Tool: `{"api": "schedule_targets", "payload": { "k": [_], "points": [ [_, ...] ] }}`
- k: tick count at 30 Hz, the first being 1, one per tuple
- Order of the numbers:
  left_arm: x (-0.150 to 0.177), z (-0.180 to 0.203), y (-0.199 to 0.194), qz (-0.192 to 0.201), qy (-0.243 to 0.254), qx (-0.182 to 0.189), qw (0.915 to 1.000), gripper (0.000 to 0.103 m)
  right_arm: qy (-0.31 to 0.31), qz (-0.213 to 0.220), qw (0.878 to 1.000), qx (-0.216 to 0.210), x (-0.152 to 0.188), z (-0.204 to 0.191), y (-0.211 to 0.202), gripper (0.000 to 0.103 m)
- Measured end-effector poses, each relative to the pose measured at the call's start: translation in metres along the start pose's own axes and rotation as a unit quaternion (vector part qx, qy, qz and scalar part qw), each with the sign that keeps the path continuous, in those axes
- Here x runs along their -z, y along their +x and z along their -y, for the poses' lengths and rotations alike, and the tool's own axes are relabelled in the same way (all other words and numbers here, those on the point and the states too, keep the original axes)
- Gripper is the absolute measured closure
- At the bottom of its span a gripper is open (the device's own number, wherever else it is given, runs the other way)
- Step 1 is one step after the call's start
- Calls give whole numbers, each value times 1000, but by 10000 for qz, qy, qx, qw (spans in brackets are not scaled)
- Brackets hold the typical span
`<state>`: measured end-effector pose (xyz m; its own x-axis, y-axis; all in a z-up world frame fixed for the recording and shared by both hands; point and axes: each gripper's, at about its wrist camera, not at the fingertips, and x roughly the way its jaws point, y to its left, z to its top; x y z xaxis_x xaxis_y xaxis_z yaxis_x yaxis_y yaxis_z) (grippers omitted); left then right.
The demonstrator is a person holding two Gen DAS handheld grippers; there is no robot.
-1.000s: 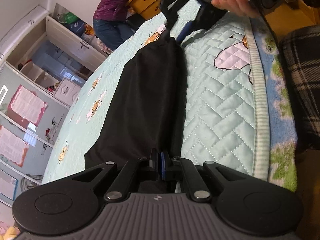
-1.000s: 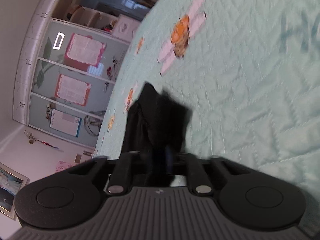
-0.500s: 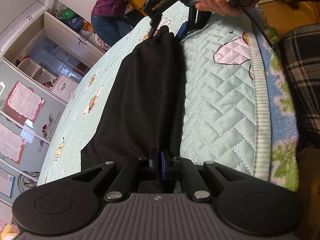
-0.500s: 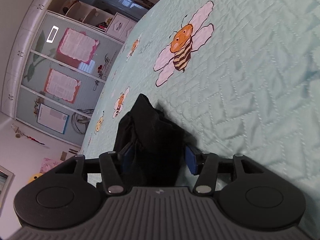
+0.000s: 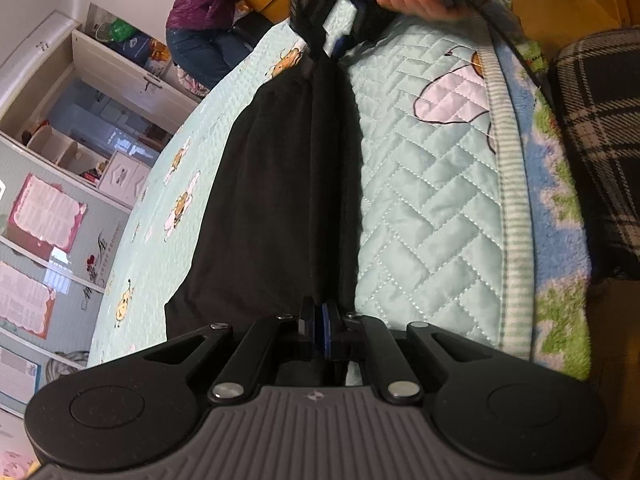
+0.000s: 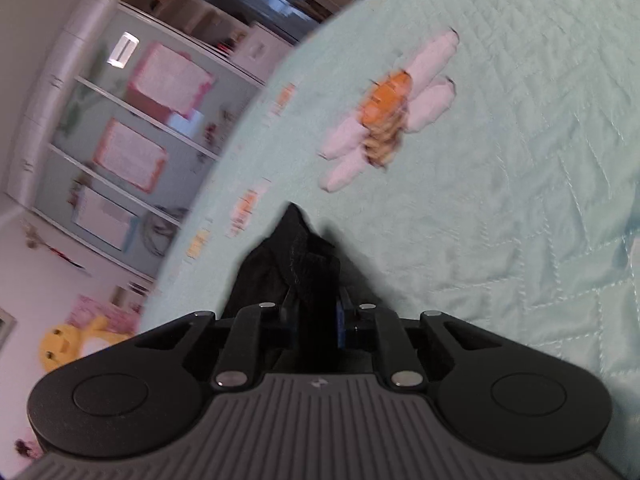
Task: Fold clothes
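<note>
The black garment [image 5: 280, 184] is lying stretched in a long band across the bed's quilted cover [image 5: 424, 208], taking up the middle strip between the left tongs [image 5: 319, 322] and the right tongs [image 5: 332, 36], which are closing with a bunch of its cloth between them. To the right of the band, bare quilt is running open up to the striped edge binding [image 5: 512, 200]; a plaid-covered shape [image 5: 600, 140] is standing just beyond. To the left, wide quilt is lying free toward the cupboards [image 5: 100, 128], where a crouching person [image 5: 204, 12] is blocking the far end.
</note>
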<state>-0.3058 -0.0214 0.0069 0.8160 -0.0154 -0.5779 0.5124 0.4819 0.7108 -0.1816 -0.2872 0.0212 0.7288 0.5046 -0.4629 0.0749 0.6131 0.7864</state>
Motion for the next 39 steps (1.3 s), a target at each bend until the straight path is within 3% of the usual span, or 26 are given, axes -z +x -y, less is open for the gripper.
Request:
{"api": "schedule_targets", "payload": {
  "k": [5,7,9,11,14,15,17,19,21,23,24,26,29,34,37,39],
  "points": [
    [4,1,-4,21,-103,-74,9999,94,231,-54,9990,-368,-1,17,-2,86],
    [8,-5,-7,30,-305,-121,9995,83,358,-100,9984,-418,-3,18,-4,81],
    [15,-14,-14,100,-636,-281,9975,49,498,21,9982,-346,-5,17,-13,77],
    [26,-25,-26,253,-1073,-367,9932,33,561,242,9980,-168,-6,15,-27,72],
    [46,-45,-45,443,-1962,-209,9793,30,229,771,9967,95,3,-5,-58,68],
    [55,-53,-51,504,-2358,-120,9704,30,43,795,9968,0,10,-15,-65,68],
    [76,-70,-59,704,-3320,160,9405,31,-421,554,9971,-292,26,-41,-71,68],
    [98,-88,-58,858,-4371,515,8938,33,-968,10,9937,-572,50,-73,-63,71],
    [118,-99,-48,836,-5300,799,8401,50,-1280,-583,9860,-898,77,-100,-45,81],
    [138,-101,-34,620,-5883,918,8010,66,-1216,-1134,9789,-1186,101,-111,-25,94],
    [146,-99,-30,421,-6018,875,7927,73,-1165,-1396,9748,-1294,114,-114,-15,101],
    [161,-93,-26,257,-6166,844,7823,81,-1146,-1778,9691,-1267,133,-114,3,103],
    [171,-91,-33,406,-6309,914,7694,81,-1027,-2106,9696,-698,148,-95,22,103],
    [182,-106,-40,518,-6586,1178,7414,70,-1212,-1926,9704,-813,141,-109,11,103],
    [186,-123,-38,883,-6762,1137,7225,62,-1295,-1851,9683,-1064,134,-132,10,101],
    [189,-136,-32,1107,-6896,1070,7076,49,-1148,-1875,9678,-1223,132,-141,18,101]
  ]
}}
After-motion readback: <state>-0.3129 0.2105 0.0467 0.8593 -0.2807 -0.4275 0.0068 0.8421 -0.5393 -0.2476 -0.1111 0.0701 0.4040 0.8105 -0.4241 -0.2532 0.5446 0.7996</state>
